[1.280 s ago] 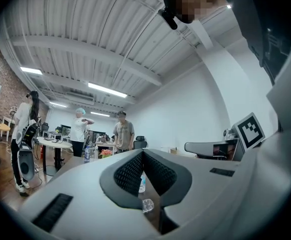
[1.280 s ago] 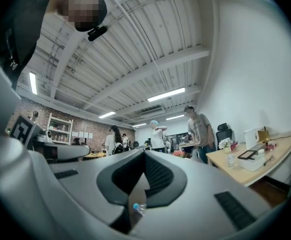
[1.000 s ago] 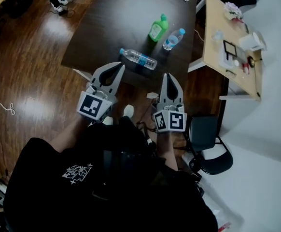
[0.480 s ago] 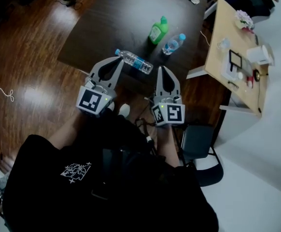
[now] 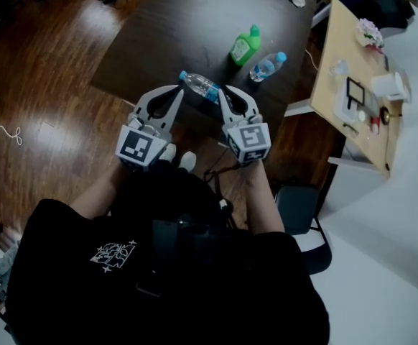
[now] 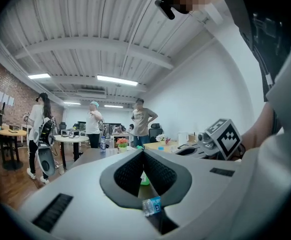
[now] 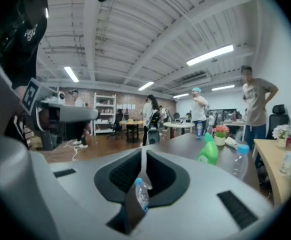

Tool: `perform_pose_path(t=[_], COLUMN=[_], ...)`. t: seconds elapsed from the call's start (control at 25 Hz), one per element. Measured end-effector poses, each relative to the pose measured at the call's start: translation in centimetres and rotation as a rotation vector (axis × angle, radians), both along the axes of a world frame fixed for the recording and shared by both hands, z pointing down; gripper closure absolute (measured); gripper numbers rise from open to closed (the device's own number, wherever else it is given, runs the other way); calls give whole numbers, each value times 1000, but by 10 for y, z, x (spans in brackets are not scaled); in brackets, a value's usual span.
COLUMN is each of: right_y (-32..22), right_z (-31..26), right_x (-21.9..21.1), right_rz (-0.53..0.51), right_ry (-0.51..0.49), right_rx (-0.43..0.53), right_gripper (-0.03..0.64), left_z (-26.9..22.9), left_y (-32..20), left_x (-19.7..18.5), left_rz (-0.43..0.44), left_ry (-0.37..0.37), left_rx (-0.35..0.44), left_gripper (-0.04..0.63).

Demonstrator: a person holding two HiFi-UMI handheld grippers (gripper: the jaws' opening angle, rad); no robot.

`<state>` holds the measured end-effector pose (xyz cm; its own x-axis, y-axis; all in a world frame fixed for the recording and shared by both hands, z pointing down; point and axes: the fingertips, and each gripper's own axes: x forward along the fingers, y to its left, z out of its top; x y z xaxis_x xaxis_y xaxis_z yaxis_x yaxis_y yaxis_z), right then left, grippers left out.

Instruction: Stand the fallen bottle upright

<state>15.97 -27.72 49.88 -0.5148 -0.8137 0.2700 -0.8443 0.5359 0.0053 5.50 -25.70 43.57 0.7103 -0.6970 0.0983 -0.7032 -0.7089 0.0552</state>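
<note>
A clear plastic bottle with a blue cap and blue label [image 5: 199,85] lies on its side on the dark table [image 5: 166,27], close to the near edge. Its cap points left. Farther back and to the right stand a green plastic bottle [image 5: 244,46] and another clear bottle with a blue cap [image 5: 266,67]. Both of these are upright.

A moment ago both tools were back off the table, near the person. Now they have come down to the fallen bottle. The left gripper [image 5: 177,90] is near the cap end, with its jaws closed together on nothing. The right gripper [image 5: 223,92] moved more and turned in beside the bottom end. Its jaws have just been opening, but only a thin crack shows, with nothing in it.

I think the grab comes next. The crack looks too thin to fit the bottle.
</note>
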Motion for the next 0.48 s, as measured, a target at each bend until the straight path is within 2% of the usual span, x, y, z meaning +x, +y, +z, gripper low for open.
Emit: perform_pose_path(t=[0.2,0.32,0.48], right_y=[-24,-35,-46], right_z=[66,100,147], right_x=[-27,-34,-35], right_rz=[-157,-244,-348], right_ry=[240,385,553], right_rx=[-149,-218,-340], right_gripper=[471,369,322], left_z=[22,31,47], left_y=[-18,-24,-35], left_x=[-3,-3,-1], left_rz=[16,23,34], left_ry=[-38,-46,-61], left_rx=[3,14,10], left_gripper=[604,604,604])
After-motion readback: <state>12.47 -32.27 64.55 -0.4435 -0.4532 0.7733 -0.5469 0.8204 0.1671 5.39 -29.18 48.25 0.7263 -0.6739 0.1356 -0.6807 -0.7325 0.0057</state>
